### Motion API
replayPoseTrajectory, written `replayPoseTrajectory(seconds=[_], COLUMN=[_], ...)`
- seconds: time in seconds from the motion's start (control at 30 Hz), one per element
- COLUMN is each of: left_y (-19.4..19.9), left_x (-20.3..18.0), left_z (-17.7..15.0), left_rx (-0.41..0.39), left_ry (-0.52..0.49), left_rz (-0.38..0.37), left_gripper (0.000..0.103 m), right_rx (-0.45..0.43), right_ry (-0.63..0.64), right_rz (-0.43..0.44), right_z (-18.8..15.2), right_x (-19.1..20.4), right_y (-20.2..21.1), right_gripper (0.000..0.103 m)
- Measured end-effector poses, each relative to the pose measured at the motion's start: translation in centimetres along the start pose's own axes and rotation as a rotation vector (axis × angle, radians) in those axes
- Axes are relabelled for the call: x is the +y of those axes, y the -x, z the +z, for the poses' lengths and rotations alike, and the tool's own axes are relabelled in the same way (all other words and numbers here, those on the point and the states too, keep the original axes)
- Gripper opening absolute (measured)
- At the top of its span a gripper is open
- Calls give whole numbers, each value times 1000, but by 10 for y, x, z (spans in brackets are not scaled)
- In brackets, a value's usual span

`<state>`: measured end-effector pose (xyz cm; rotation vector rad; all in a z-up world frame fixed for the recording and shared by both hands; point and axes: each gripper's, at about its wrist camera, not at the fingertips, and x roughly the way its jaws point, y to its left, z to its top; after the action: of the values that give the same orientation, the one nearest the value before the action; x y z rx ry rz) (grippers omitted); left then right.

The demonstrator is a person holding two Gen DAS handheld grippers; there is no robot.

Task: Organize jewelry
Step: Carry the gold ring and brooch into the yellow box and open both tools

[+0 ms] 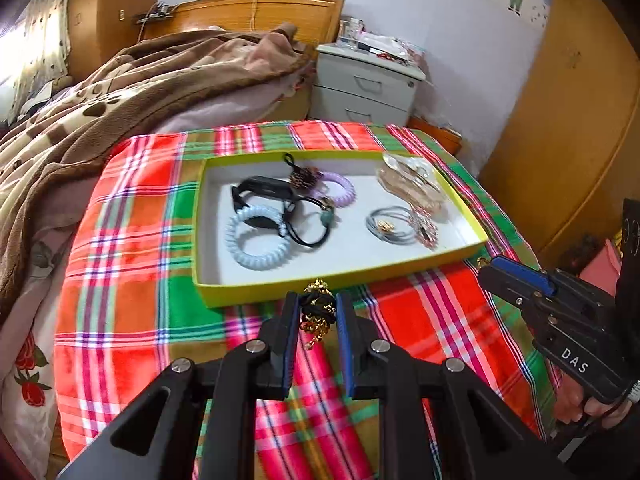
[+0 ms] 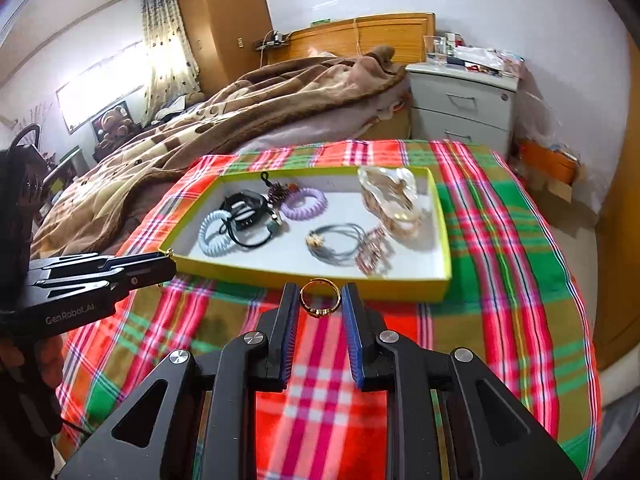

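Note:
A shallow yellow-green tray (image 1: pixel 280 288) (image 2: pixel 400 292) lies on a plaid cloth. In it lie a pale blue coil tie (image 1: pixel 256 242) (image 2: pixel 214 236), a purple coil tie (image 1: pixel 340 188) (image 2: pixel 305 202), black bands (image 1: pixel 264 192), a grey tie (image 1: pixel 390 224) (image 2: pixel 340 244) and a clear hair claw (image 1: pixel 412 184) (image 2: pixel 390 196). My left gripper (image 1: pixel 318 312) is shut on a black and gold chain hair tie (image 1: pixel 318 312), just before the tray's near rim. My right gripper (image 2: pixel 321 300) is shut on a gold ring (image 2: pixel 321 300), also just before the near rim.
The plaid cloth (image 1: pixel 132 240) (image 2: pixel 520 260) covers a raised surface beside a bed with a brown blanket (image 1: pixel 100 112). A grey bedside cabinet (image 1: pixel 368 88) (image 2: pixel 468 108) stands behind. A wooden wardrobe (image 1: pixel 568 100) is to the right.

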<state>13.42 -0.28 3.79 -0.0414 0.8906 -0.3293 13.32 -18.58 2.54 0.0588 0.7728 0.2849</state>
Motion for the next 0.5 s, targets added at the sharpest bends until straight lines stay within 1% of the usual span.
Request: replayPoseTrajectory(seconds=[0.23, 0.43, 0.5], left_y=[-4, -18, -24], left_x=[17, 26, 29], left_z=[14, 29, 32], left_rx=[-8, -8, 2], left_ry=[25, 27, 38], left_rz=[13, 21, 18], left_gripper=[19, 19, 19], right_rx=[19, 58, 74], right_ry=[13, 28, 34], right_rz=[17, 28, 30], right_z=[21, 33, 35], right_x=[7, 12, 12], right_y=[-25, -54, -63], right_gripper=[23, 23, 23])
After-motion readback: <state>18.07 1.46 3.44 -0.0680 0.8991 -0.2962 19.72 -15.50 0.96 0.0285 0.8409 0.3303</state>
